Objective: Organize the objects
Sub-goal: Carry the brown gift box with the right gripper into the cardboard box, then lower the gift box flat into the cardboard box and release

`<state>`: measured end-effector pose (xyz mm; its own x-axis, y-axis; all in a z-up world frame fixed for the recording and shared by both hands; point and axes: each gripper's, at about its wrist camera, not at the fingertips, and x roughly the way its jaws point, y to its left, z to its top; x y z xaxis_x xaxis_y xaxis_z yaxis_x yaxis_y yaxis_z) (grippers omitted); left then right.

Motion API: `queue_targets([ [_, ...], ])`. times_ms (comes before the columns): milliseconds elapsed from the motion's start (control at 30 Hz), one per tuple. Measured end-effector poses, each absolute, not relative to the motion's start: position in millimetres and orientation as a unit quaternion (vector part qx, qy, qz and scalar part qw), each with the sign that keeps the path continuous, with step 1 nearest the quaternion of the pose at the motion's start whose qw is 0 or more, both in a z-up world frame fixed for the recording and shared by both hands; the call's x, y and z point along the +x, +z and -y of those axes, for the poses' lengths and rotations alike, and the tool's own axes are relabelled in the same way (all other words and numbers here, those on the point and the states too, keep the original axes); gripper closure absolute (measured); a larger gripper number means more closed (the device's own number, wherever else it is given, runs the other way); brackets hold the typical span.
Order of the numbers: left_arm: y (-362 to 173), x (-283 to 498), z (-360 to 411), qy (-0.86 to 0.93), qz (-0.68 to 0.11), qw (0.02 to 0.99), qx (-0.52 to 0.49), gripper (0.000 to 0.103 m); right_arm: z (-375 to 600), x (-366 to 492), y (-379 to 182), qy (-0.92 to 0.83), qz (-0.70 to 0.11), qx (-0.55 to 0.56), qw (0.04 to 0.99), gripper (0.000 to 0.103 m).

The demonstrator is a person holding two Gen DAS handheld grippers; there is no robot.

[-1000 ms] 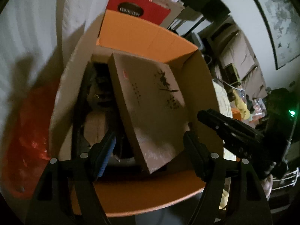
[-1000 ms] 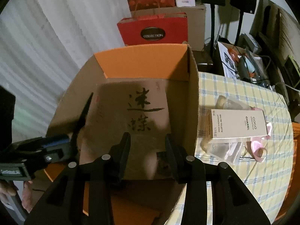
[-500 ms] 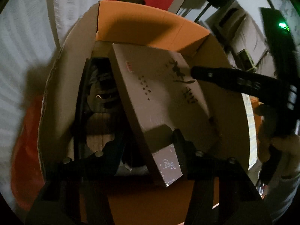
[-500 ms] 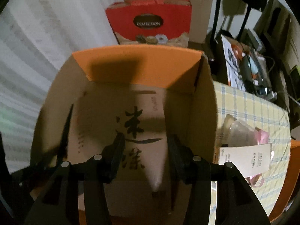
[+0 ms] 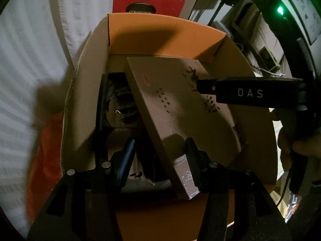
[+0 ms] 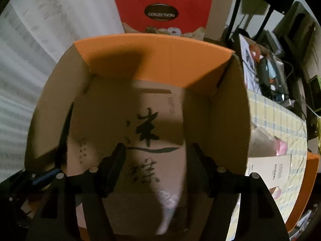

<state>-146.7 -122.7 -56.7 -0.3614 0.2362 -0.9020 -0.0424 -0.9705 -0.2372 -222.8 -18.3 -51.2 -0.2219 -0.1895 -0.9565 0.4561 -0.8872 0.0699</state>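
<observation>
A flat brown gift box with black calligraphy (image 5: pixel 180 108) lies tilted inside an open cardboard carton with orange flaps (image 5: pixel 160 34). My left gripper (image 5: pixel 160 158) is open at the gift box's near corner, its fingers either side of the edge. My right gripper (image 6: pixel 156 158) is open just above the gift box (image 6: pixel 140 132), inside the carton (image 6: pixel 156 54). The right gripper's body also shows in the left wrist view (image 5: pixel 250 94), reaching in from the right. Dark items (image 5: pixel 120 108) lie under the gift box on the carton's left side.
A red "Collection" bag (image 6: pixel 162 14) stands behind the carton. To the right, a checked tablecloth (image 6: pixel 280 124) holds a white Chanel box (image 6: pixel 270 172) and pink items. A white curtain (image 5: pixel 30 60) hangs at the left, and an orange bag (image 5: pixel 46 160) sits beside the carton.
Both grippers have moved forward and down into the carton, closer to the gift box. The right gripper now reaches across above the box's top face.
</observation>
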Motion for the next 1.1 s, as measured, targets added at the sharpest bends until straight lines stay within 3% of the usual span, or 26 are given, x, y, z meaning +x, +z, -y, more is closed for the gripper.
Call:
queue_targets([
  [567, -58.6, -141.3, 127.2, 0.819, 0.076, 0.079, -0.563, 0.055, 17.3, -222.4, -52.9, -0.741, -0.093, 0.617, 0.248, 0.032],
  [700, -58.8, -138.9, 128.8, 0.821, 0.083, 0.082, -0.559, 0.054, 16.9, -228.0, -54.8, -0.745, -0.087, 0.62, 0.231, 0.04],
  [933, -64.8, -140.8, 121.9, 0.818, 0.062, 0.07, -0.567, 0.055, 17.0, -233.3, -28.0, -0.784, -0.119, 0.574, 0.202, 0.035],
  [1100, -65.2, -141.7, 119.9, 0.819, 0.068, 0.069, -0.565, 0.057, 21.8, -234.3, -40.8, -0.766, -0.109, 0.595, 0.218, 0.034],
])
